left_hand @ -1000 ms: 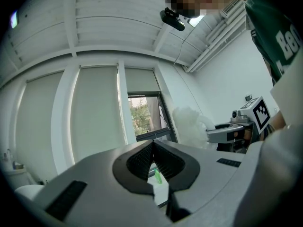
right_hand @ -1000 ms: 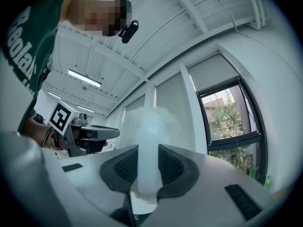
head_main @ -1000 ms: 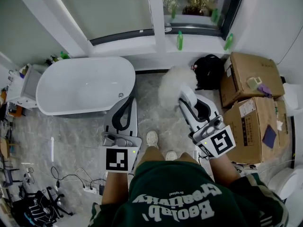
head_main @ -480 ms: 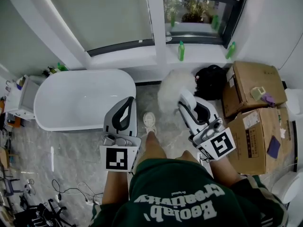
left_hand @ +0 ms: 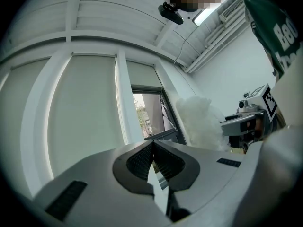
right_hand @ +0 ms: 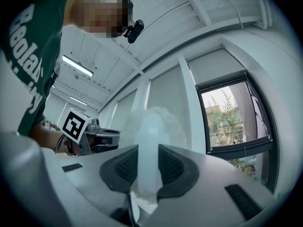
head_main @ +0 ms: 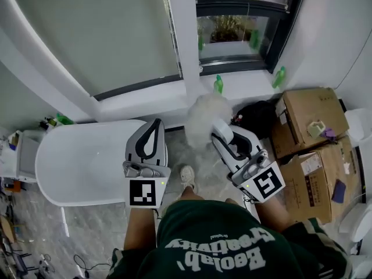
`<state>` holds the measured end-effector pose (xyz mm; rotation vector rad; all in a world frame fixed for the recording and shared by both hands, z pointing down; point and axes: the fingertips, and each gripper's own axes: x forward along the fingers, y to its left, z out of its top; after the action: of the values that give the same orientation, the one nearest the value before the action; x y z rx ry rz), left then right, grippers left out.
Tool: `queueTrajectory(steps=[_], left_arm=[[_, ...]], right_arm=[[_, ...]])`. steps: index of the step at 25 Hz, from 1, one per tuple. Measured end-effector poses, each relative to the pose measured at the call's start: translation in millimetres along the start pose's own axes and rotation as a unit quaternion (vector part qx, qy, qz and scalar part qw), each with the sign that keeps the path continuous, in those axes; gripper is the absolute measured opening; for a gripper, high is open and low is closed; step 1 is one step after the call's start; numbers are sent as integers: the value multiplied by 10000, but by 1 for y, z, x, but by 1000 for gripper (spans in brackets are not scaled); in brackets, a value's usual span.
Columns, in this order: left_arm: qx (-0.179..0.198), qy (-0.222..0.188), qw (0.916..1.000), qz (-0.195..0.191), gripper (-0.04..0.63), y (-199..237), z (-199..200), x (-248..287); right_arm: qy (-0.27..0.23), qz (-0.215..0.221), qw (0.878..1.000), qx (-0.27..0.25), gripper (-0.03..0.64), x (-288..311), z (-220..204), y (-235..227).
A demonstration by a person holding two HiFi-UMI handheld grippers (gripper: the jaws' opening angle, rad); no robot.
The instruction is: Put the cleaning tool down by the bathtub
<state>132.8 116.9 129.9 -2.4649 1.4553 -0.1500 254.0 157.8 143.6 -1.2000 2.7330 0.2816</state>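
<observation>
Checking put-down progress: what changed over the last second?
The person stepped toward the white oval bathtub and window, carrying the fluffy white duster along; its head now shows against the sill. Unchanged: right hand-held gripper clamped on the duster's handle, left hand-held gripper shut and empty. Nothing released.

Cleaning tool (head_main: 206,116): white fluffy duster head on a pale, translucent handle (right_hand: 148,143).
Pose: held in the air, fluffy head uppermost.
Grip: handle clamped in the right claw (right_hand: 147,161).
Bathtub (head_main: 81,161): white oval, left of the duster, apart.
</observation>
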Motion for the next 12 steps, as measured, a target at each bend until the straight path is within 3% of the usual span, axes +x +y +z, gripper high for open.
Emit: queueTrajectory(steps=[12], left_arm=[[-182,95,9994,-275,9,107,-43,120]], right_arm=[[353,-167,9989,246,94,142,-45,-61]])
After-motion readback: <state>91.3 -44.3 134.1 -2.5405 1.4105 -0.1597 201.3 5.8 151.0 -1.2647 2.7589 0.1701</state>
